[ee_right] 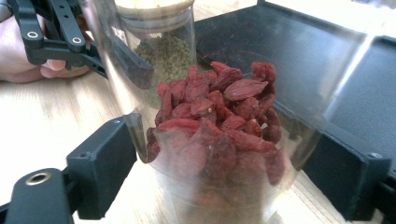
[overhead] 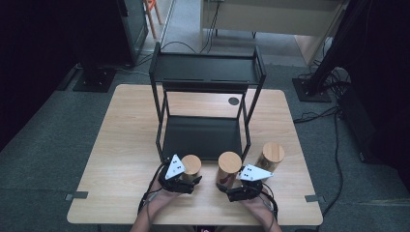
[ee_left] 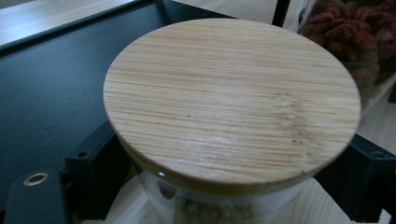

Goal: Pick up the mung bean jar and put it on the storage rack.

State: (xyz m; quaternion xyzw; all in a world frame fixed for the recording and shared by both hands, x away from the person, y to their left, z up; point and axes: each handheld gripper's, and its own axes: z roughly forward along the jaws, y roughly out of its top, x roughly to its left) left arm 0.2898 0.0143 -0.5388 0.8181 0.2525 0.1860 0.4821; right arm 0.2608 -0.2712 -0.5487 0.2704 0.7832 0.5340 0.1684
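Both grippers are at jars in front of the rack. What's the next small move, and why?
Probably lift both and ease them forward: the left gripper brackets the short jar, the right gripper the berry jar, and the rack's lower shelf lies just ahead.

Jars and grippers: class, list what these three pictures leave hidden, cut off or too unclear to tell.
- Third jar, high view: contents too small to tell.
- Short jar, left gripper view: its bamboo lid covers most of the glass; whether the left gripper fingers press it is hidden.
- Berry jar, right gripper view: lid cut off by the top edge; blurred glass hides contact with the right gripper.
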